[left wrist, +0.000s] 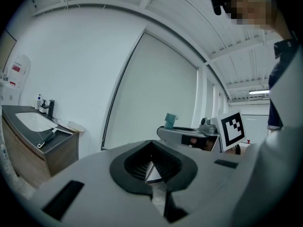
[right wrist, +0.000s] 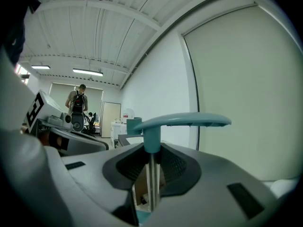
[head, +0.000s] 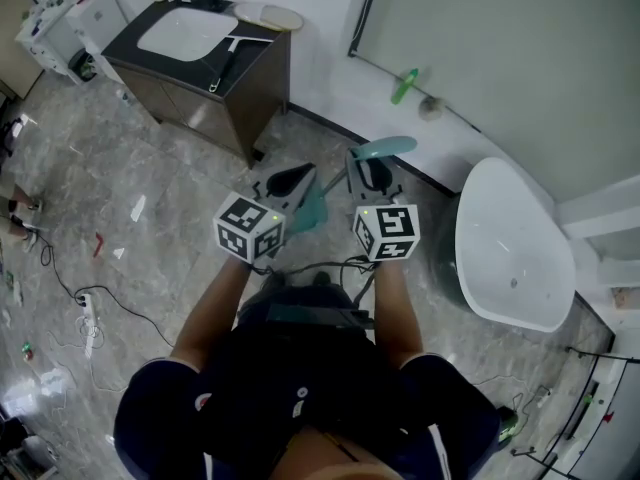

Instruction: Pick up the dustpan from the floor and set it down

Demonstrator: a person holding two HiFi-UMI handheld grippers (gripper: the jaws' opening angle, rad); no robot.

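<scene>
— Grey marbled floor (head: 170, 168) is seen from above, with a dark vanity (head: 255, 93) carrying a white basin (head: 185, 30) at the back wall and a white bathtub (head: 515, 253) at the right. Where is the dustpan (head: 312, 208) to be found?

— It is held up in front of the person, clear of the floor. Its teal handle (right wrist: 182, 122) is seen lying across above the right gripper (right wrist: 150, 174). Its thin metal shaft (right wrist: 152, 181) is pinched upright between that gripper's dark pads (right wrist: 176, 167). The teal pan is glimpsed lower down, between the two grippers.

— And how is the left gripper (left wrist: 152, 173) set?

— Its jaws are drawn together. Only a pale sliver is seen where the ribbed pads meet, and what it is cannot be made out. This gripper is held just beside the right one, whose marker cube (left wrist: 233, 129) is caught in the left gripper view, with the handle's teal end showing above its body.
</scene>
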